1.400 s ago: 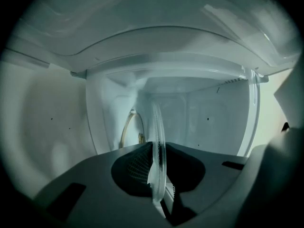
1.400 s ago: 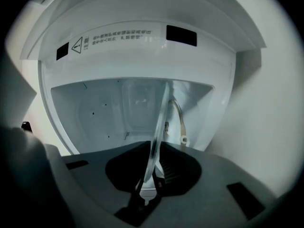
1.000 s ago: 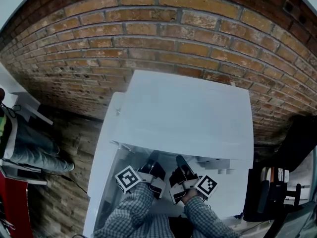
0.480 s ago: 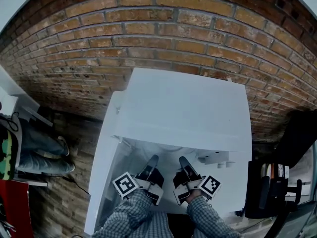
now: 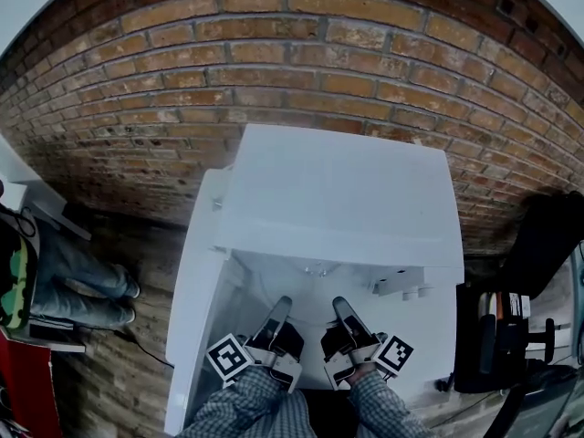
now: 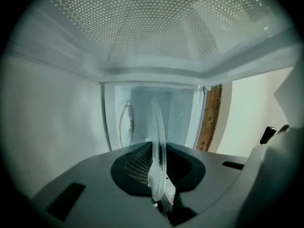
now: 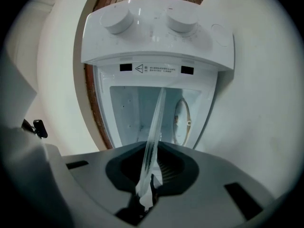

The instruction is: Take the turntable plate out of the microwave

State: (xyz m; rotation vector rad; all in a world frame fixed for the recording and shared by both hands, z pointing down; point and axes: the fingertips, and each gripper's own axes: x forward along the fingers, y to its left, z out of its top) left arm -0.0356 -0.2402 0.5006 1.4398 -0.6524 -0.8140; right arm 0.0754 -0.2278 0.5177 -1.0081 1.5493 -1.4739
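Right gripper view: the microwave's [image 7: 156, 42] warning label [image 7: 152, 69] is too small to read. Before its opening, the left gripper [image 6: 159, 194] and right gripper [image 7: 145, 194] each pinch the glass turntable plate's [image 7: 154, 127] rim.

On the control panel [image 7: 156, 32] of the microwave [image 5: 338, 199], along the edge just under its two knobs [image 7: 118, 19], a small warning triangle [image 7: 139, 68] precedes a line of print [image 7: 159, 69] too small to read; black rectangles [image 7: 125, 67] flank them.
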